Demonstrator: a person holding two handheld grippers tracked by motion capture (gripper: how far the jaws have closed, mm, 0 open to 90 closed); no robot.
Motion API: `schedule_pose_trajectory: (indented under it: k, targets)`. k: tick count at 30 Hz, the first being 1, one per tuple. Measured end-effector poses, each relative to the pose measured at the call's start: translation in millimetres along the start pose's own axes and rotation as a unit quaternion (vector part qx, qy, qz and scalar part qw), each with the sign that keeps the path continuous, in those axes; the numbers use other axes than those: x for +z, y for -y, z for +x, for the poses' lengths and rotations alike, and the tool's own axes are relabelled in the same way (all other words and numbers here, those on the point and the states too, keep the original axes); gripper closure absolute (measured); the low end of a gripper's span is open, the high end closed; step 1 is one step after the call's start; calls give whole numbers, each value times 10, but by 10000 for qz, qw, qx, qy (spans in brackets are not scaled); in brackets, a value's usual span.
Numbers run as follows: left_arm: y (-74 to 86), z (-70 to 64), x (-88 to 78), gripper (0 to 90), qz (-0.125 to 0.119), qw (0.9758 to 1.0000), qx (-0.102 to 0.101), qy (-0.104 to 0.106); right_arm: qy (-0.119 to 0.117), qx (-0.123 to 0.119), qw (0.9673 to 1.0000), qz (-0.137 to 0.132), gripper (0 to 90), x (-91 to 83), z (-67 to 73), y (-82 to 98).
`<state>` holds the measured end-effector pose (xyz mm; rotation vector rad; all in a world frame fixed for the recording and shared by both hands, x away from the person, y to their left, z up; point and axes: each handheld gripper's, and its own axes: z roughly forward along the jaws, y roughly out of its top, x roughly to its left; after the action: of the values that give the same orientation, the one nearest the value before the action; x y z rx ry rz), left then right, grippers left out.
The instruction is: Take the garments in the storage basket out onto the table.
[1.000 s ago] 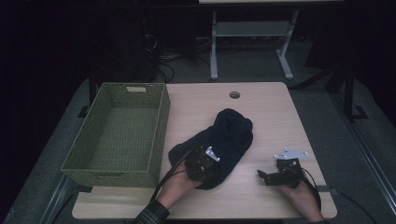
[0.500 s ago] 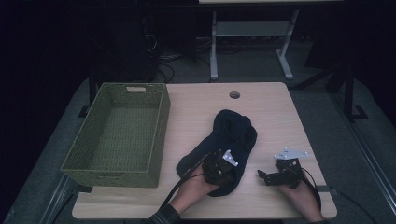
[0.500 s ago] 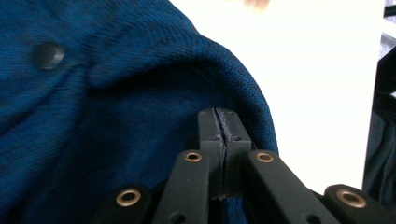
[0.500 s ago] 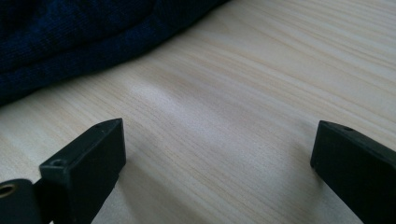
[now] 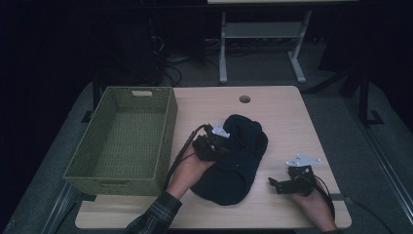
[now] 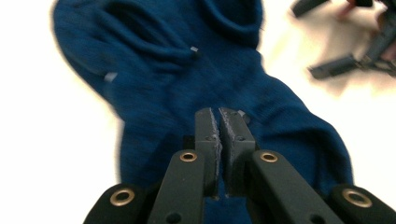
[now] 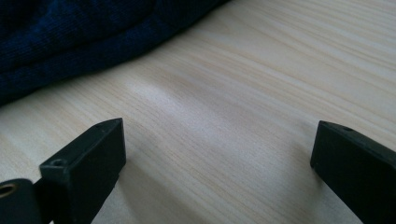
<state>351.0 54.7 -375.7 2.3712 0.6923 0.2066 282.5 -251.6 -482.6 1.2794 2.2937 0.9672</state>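
Wooden table: dark blue garment under left claw.

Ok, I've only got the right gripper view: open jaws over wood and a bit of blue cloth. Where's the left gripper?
Observer: The left gripper is over the cloth with its jaws shut. I can't tell whether they pinch it.
Operator: What is the cloth?
Observer: It's a dark blue garment, bunched up about mid-table.
Operator: Anything to put it in?
Observer: A green basket stands empty at the table's left side, apart from the cloth.
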Motion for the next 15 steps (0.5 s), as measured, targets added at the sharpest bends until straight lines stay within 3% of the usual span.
schedule_pose_trajectory:
  k: [2, 4, 9, 11, 15]
  targets:
    - [-14, 62, -1, 828, 3, 10000, -52, -76, -62, -77, 9999, 49, 198, -36, 6, -31]
    - [-27, 121, -7, 786, -4, 9998, -103, -143, -141, -36, 9999, -42, 219, -65, 15, -70]
    - [-68, 199, -50, 640, -110, 9995, -189, -214, -359, 113, 9976, -582, 376, -137, 40, -207]
    - [-88, 216, -45, 613, -118, 9994, -166, -272, -434, 176, 9964, -703, 404, -121, 49, -275]
    - [-123, 257, 30, 564, -37, 9993, -177, -330, -454, 84, 9963, -724, 437, 4, 73, -412]
